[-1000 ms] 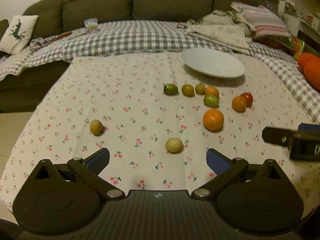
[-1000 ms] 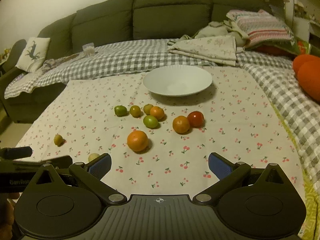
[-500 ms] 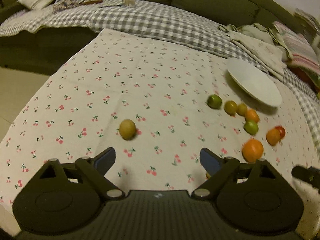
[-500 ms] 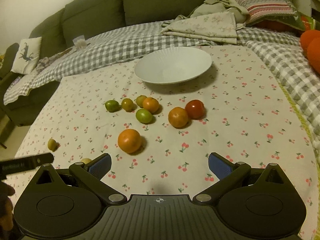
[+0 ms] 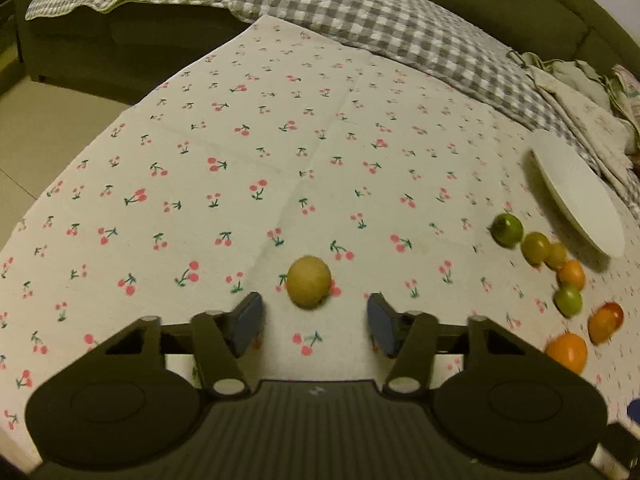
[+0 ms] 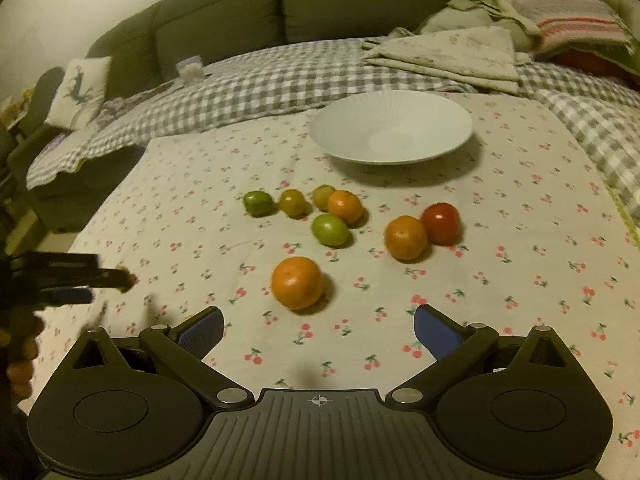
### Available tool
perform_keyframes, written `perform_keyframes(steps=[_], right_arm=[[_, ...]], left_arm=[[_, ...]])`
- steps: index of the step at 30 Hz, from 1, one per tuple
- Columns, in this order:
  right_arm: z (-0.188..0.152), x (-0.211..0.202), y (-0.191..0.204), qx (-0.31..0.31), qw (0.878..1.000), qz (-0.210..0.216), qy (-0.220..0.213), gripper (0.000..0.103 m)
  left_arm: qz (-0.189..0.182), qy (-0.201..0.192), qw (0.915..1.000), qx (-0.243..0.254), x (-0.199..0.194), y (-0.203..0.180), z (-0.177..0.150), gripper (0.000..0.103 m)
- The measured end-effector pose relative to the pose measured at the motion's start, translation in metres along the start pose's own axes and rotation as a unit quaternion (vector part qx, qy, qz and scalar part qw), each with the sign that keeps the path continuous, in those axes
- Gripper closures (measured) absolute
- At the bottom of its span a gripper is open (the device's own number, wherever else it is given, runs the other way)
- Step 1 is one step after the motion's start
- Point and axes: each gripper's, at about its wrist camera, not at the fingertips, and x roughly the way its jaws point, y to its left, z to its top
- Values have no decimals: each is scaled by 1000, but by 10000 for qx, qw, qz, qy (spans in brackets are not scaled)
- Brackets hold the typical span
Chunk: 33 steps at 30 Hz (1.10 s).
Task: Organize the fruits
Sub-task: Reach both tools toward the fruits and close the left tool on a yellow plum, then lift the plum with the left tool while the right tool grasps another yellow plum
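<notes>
My left gripper (image 5: 314, 326) is open, and a yellow-green fruit (image 5: 309, 286) lies on the cherry-print cloth just ahead of its fingertips, apart from both. My right gripper (image 6: 318, 330) is open and empty, with a large orange (image 6: 297, 282) just ahead of it. Beyond that lie a green fruit (image 6: 330, 230), a second orange (image 6: 405, 237), a red tomato (image 6: 441, 223) and several small fruits in a row (image 6: 294, 202). An empty white bowl (image 6: 392, 126) stands behind them. The bowl (image 5: 578, 200) and the fruit cluster (image 5: 560, 268) also show at the right of the left wrist view.
The left gripper (image 6: 52, 280) and the hand holding it show at the left edge of the right wrist view. A green sofa (image 6: 320, 12) with a checked blanket (image 6: 260, 84), folded cloths (image 6: 448, 56) and cushions lies behind the table. The table's left edge (image 5: 80, 148) drops to the floor.
My left gripper has swung left and moved down onto the lone yellow-green fruit, which now sits just ahead of its fingers. My right gripper has moved closer to the large orange.
</notes>
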Motion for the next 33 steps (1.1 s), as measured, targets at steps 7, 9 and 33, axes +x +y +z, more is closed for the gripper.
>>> perform_keyframes(steps=[7, 9, 33], right_arm=[[-5, 9, 10, -187, 9997, 101, 73, 13], [-6, 10, 11, -207, 9996, 167, 90, 17], [-29, 60, 79, -1363, 9879, 713, 213, 61]], left_arm=[[338, -184, 9984, 419, 5, -12, -4, 81], [310, -208, 9983, 443, 4, -12, -5, 81], [-63, -711, 9901, 1210, -44, -29, -34, 81]])
